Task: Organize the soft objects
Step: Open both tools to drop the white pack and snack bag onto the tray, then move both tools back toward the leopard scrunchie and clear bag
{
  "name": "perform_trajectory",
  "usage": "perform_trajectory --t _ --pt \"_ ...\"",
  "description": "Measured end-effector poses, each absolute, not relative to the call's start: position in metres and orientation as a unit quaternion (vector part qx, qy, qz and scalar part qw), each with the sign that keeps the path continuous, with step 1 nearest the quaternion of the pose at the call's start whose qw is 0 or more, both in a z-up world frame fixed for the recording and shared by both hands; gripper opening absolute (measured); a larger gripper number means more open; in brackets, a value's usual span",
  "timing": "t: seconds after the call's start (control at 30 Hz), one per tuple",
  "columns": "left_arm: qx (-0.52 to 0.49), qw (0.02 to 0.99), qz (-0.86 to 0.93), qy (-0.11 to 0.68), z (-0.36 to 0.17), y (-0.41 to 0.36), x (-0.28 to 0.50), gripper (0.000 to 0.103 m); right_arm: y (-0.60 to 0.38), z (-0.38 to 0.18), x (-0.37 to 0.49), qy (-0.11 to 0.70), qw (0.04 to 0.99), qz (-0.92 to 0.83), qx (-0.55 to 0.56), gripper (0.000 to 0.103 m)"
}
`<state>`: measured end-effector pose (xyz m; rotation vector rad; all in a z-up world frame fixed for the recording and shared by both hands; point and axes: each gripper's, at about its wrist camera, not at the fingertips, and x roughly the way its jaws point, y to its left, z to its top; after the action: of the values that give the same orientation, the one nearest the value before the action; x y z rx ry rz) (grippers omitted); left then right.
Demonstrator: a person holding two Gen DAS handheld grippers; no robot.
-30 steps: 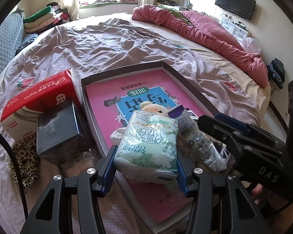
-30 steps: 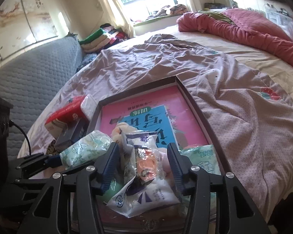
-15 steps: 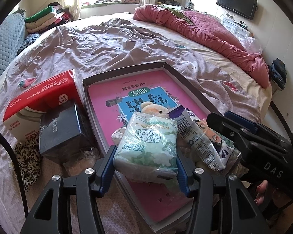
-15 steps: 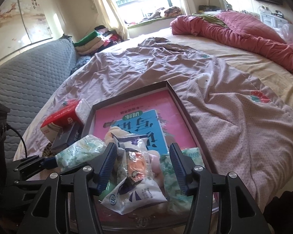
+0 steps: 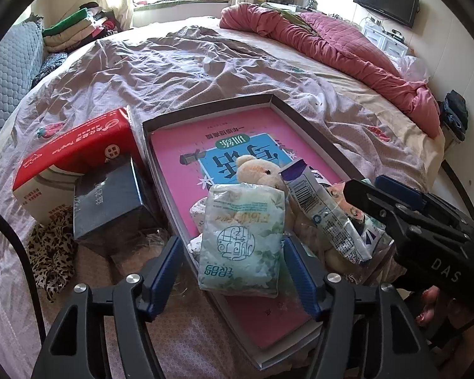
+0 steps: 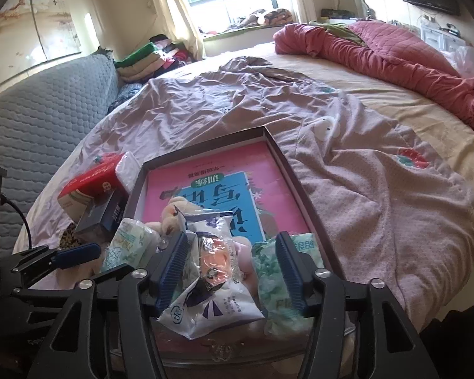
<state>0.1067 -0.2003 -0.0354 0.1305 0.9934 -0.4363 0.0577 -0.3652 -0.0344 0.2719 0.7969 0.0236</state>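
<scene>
Pretty far along, by the look of it. Already sitting in the tray [image 5: 316, 132] on the bed [image 5: 205, 63]: a green-and-white tissue pack [image 5: 241, 240] propped against a teddy bear [image 5: 256, 170], plus a white snack bag [image 6: 211, 287] on the same pile and a second green pack [image 6: 268, 271] beside it.

Left tool [image 5: 233, 271] opening right now, jaws straddling the tissue pack with a clear gap on the left side, so letting go rather than squeezing. Same deal with the right tool [image 6: 230, 268]: jaws spreading either side of the snack bag, pads not pressing on it.

Still outside the tray, just left of it: red tissue box [image 5: 75, 154], dark box [image 5: 107, 202], leopard-print cloth [image 5: 50, 252]. Probably only the cloth counts as soft, so maybe one more pickup. Hard to say if the boxes belong in there.
</scene>
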Motion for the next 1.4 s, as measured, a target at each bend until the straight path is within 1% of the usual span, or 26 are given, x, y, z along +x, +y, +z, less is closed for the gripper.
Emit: perform_trajectory --t 0.17,0.23,0.53,0.97,1.4 --pt "0.057 0.858 -0.205 0.468 -0.030 -0.194 0.103 0.068 -0.364 -0.030 0.055 0.383 0.915 0.008 0.127 0.071" --pt "0.054 0.860 -0.205 0.463 -0.027 -0.191 0.102 0.071 -0.364 -0.026 0.054 0.379 0.917 0.008 0.124 0.071" --pt "0.039 0.869 -0.198 0.452 -0.011 -0.173 0.094 0.073 -0.353 -0.008 0.047 0.368 0.924 0.010 0.106 0.072" --pt "0.036 0.878 -0.177 0.444 0.006 -0.149 0.083 0.073 -0.326 0.010 0.043 0.368 0.927 0.027 0.068 0.074" --pt "0.023 0.879 -0.143 0.453 0.006 -0.102 0.082 0.073 -0.269 0.019 0.045 0.375 0.923 0.086 0.024 0.074"
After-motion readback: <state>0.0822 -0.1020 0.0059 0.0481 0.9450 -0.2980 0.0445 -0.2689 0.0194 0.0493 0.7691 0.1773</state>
